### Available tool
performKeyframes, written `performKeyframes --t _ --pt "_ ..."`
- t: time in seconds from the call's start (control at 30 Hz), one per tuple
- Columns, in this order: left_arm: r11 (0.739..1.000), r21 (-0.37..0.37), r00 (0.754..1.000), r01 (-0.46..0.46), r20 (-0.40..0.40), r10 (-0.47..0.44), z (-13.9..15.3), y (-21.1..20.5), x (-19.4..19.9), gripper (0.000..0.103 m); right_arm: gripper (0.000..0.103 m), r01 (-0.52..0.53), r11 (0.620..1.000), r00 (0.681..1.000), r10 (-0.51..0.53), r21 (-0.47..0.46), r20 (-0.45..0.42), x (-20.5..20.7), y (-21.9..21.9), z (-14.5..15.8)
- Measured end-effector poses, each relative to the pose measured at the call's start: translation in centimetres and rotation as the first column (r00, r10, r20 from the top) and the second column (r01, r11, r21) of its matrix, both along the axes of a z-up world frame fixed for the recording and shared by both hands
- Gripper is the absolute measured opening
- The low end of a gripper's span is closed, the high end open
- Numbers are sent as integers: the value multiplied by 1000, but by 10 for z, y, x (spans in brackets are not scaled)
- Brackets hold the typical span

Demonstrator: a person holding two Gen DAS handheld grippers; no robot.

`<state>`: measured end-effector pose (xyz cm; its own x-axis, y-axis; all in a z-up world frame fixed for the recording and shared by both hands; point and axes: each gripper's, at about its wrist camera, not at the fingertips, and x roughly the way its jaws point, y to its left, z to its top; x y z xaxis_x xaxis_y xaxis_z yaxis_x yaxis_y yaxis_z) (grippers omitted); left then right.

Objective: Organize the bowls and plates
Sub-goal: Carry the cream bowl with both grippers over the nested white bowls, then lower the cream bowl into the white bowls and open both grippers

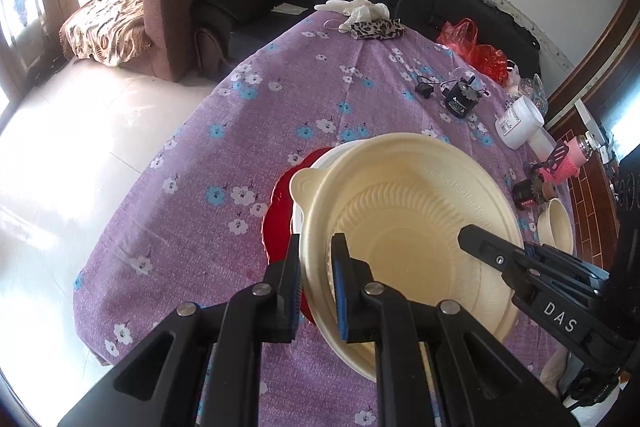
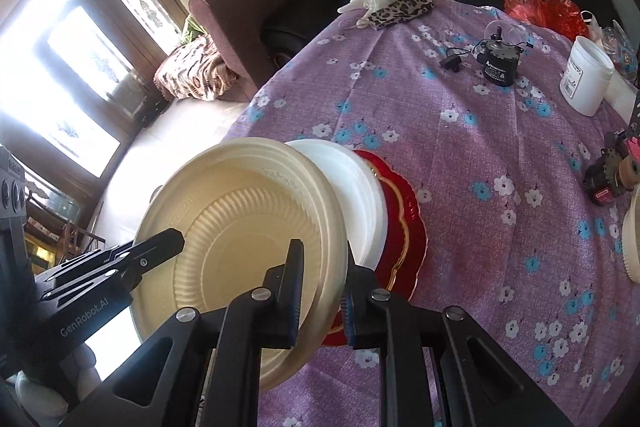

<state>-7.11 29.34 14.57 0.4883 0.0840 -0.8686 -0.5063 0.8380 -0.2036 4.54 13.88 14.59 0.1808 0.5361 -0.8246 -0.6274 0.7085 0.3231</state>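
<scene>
A cream ribbed bowl (image 1: pixel 400 211) (image 2: pixel 240 219) hangs tilted just above the purple flowered tablecloth (image 1: pixel 240 131). My left gripper (image 1: pixel 316 243) is shut on its left rim, one pad inside and one outside. My right gripper (image 2: pixel 324 251) is shut on the opposite rim. Each gripper shows in the other's view: the right gripper (image 1: pixel 472 235) and the left gripper (image 2: pixel 168 239). Beneath the bowl a white dish (image 1: pixel 336 153) (image 2: pixel 352 187) rests on a red scalloped plate (image 1: pixel 280 211) (image 2: pixel 404 227). A second cream bowl (image 1: pixel 558 223) (image 2: pixel 632 239) sits at the right.
A white jar (image 1: pixel 518 121) (image 2: pixel 586 79), a black motor (image 1: pixel 460 101) (image 2: pixel 498 63), a red bag (image 1: pixel 468 39) and a leopard cloth (image 1: pixel 376 29) lie on the far half. Small tools (image 2: pixel 612 175) sit right. The table edge falls off left toward the floor.
</scene>
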Motion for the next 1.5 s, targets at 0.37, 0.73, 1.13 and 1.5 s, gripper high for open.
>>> performKeyframes --t 0.37,0.73,1.13,1.5 --pt "997 68 999 34 -34 -32 -19 4 29 14 18 17 995 998 -11 -96 61 15 19 -11" --pt "992 116 997 49 -57 -43 -27 6 43 14 18 14 992 998 -5 -129 70 21 29 -21" --pt "988 145 997 45 -68 -36 -26 4 44 18 18 5 992 997 4 -126 77 21 30 -20" --pt "984 174 998 37 -54 -28 -14 0 39 31 18 4 993 997 5 -121 73 21 29 -19"
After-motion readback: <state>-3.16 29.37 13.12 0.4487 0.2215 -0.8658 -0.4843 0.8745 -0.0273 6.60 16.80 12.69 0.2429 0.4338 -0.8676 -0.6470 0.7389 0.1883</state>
